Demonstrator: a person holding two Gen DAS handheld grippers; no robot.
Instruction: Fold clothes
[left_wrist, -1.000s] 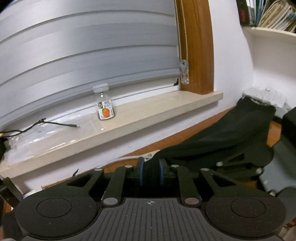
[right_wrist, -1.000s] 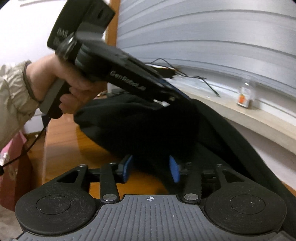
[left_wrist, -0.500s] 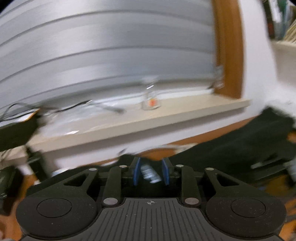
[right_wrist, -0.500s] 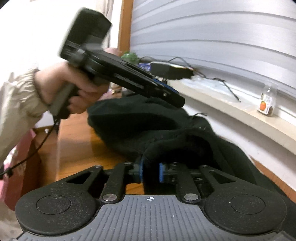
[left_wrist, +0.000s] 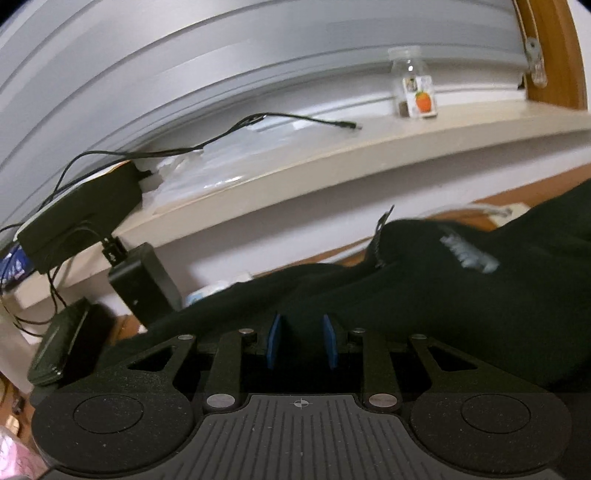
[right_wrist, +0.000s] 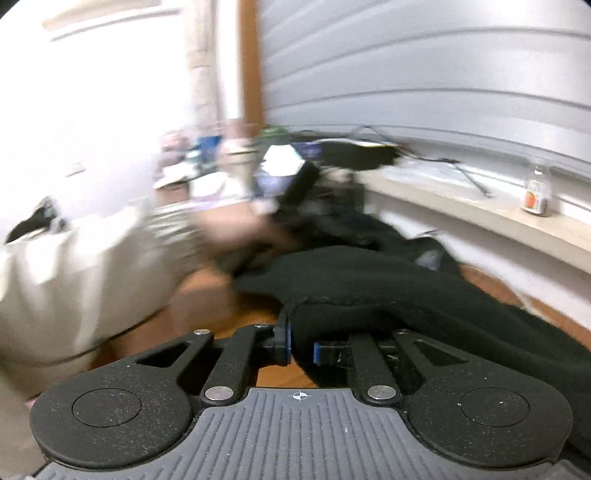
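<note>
Folding half done at best, by our reading: we have the black garment (left_wrist: 424, 295) stretched in a long rumpled band along the wooden tabletop (right_wrist: 207, 295) below the windowsill (left_wrist: 332, 173), bunched and creased, not squared into a flat stack, so smoothing and the closing folds look still ahead of us. At far left in the left wrist view, a black power adapter (left_wrist: 144, 280) and tangled cable (left_wrist: 258, 122) crowd the sill's end; farther right a small glass bottle with an orange label (left_wrist: 415, 90) stands upright on the sill. Our left gripper (left_wrist: 302, 341) has its blue pads partly apart with dark cloth lying between them; whether they press on it we cannot tell. From the right wrist view, a blurred pale sleeve (right_wrist: 92, 269) fills the left side, the garment running past it toward the wall. Our right gripper (right_wrist: 301, 345) has its pads drawn nearly together, pinching a hemmed edge of the garment just above the wood.
</note>
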